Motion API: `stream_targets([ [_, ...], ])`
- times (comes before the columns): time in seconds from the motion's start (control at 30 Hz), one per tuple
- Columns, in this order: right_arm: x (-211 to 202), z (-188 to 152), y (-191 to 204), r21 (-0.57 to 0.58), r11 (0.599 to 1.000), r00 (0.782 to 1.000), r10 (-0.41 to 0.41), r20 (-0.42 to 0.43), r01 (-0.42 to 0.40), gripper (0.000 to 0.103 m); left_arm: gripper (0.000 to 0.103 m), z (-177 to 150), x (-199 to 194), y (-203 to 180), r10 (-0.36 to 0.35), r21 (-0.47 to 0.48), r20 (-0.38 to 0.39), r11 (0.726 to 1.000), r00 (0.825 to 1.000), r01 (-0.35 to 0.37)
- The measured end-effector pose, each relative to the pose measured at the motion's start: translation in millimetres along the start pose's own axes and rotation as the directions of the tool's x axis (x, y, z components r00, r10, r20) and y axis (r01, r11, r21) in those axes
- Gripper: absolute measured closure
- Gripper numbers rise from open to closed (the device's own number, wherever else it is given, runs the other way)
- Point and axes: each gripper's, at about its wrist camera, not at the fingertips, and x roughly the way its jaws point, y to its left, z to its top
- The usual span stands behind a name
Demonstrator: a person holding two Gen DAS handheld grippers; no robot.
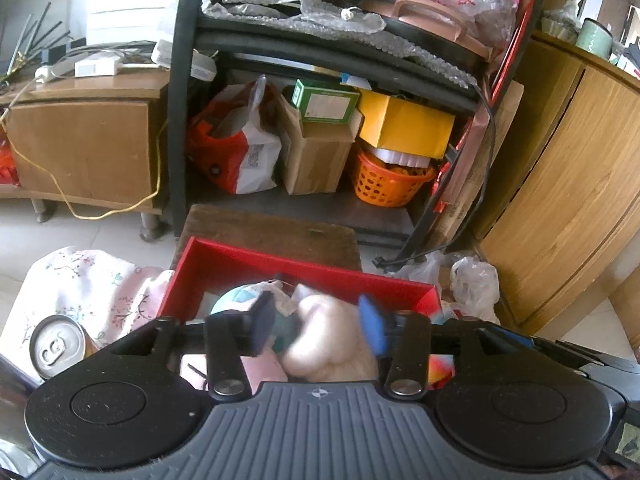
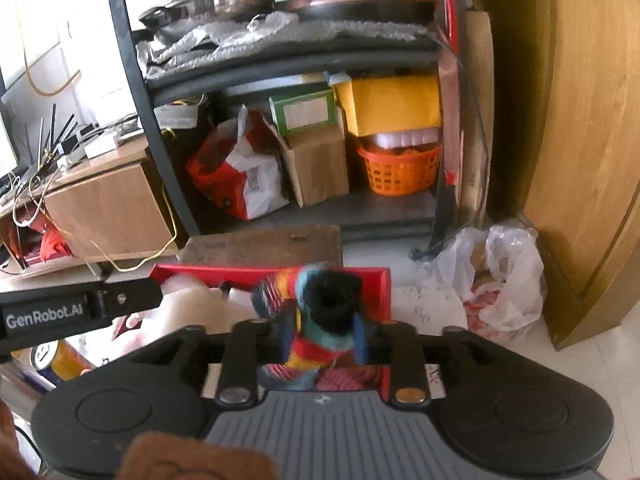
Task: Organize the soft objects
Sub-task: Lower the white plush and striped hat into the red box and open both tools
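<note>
The left gripper (image 1: 318, 326) hangs over the red box (image 1: 224, 266), its 2 blue-padded fingers (image 1: 262, 322) spread apart with a pale cream plush toy (image 1: 326, 334) blurred between them; whether the pads touch it cannot be told. A light blue and white soft item (image 1: 236, 300) lies just behind the left finger inside the box. The box rests against a worn wooden board (image 1: 272, 232). To its left lie a floral cloth (image 1: 86, 286) and a drink can (image 1: 56, 346). Behind stands a black shelf unit (image 1: 178, 120) holding a red and white plastic bag (image 1: 236, 148), a cardboard box (image 1: 316, 156), a yellow box (image 1: 404, 126) and an orange basket (image 1: 386, 184).
</note>
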Motion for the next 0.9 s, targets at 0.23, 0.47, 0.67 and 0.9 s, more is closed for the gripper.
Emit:
stream_targets([
  [0.23, -2, -5, 9, -0.049, 0.998, 0.999, -0.029, -0.021, 0.028, 0.086, 0.045, -1, -7, -3, 0.011, 0.011, -0.006, 1.000, 1.000, -0.011],
  [0.47, -9, -10, 19, -0.088, 0.996, 0.998, -0.035, -0.047, 0.031, 0.077, 0.041, -3, -18, -5, 0.020, 0.024, -0.018, 1.000, 1.000, -0.020],
  [0.67, -16, -13, 24, -0.111, 0.993, 0.998, -0.045, -0.053, 0.039, 0.066, 0.038, -7, -27, -1, 0.019, 0.011, -0.035, 1.000, 0.999, -0.019],
  [0.9, -28, -18, 18, -0.090, 0.995, 0.997, -0.040, -0.062, 0.035, 0.059, 0.037, -16, -40, -1, 0.019, 0.010, -0.051, 1.000, 0.999, -0.018],
])
